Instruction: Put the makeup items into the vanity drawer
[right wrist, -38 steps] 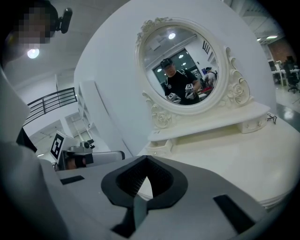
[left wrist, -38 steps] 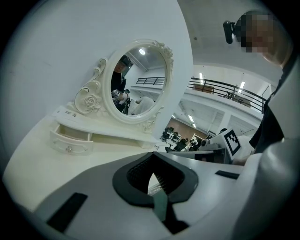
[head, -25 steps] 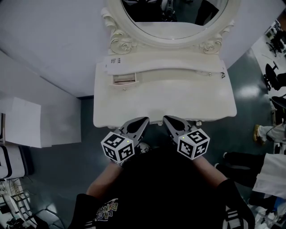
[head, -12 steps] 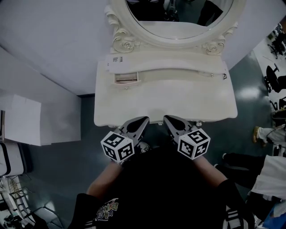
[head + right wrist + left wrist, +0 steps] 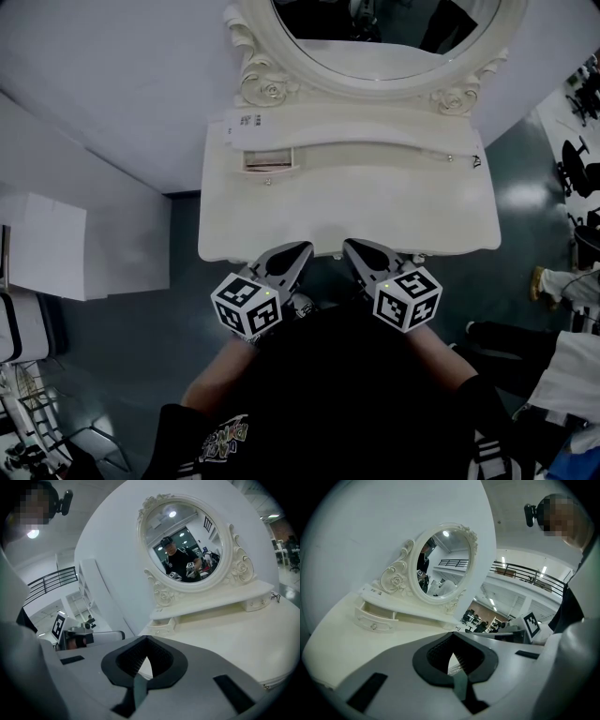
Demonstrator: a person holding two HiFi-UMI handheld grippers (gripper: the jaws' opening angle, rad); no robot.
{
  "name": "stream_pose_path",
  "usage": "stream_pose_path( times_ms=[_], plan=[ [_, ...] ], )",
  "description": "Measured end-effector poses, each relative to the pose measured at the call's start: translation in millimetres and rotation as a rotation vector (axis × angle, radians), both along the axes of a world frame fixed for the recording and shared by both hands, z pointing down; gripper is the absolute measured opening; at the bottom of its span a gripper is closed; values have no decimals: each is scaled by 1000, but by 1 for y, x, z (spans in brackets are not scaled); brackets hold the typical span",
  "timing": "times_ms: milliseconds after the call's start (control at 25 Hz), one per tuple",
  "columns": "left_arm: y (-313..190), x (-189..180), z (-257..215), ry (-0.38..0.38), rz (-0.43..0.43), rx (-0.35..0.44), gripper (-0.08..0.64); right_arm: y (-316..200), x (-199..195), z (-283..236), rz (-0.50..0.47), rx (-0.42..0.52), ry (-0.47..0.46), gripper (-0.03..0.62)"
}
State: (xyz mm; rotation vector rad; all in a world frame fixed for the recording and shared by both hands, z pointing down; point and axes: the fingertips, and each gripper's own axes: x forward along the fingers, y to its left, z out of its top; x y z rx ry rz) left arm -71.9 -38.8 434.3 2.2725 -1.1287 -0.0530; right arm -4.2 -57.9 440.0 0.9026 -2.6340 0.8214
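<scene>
Looks either finished or unstarted. No makeup items visible on the vanity top (image 5: 375,206); perhaps already inside the small drawer (image 5: 269,160), open at back left, contents too dim to tell. Left gripper (image 5: 302,251) and right gripper (image 5: 351,249) both clenched, empty, at the near edge.

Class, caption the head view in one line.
The left gripper and right gripper, both shut, hover at the near edge of the white vanity; its small drawer stands open.
</scene>
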Motion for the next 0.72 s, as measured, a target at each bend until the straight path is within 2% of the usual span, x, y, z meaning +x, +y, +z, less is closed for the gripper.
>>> stream_pose_path(
  times_ms=[720],
  plan=[
    [-1, 2, 1, -14, 2, -7, 2, -2, 0, 3, -6, -16, -16, 29]
  ],
)
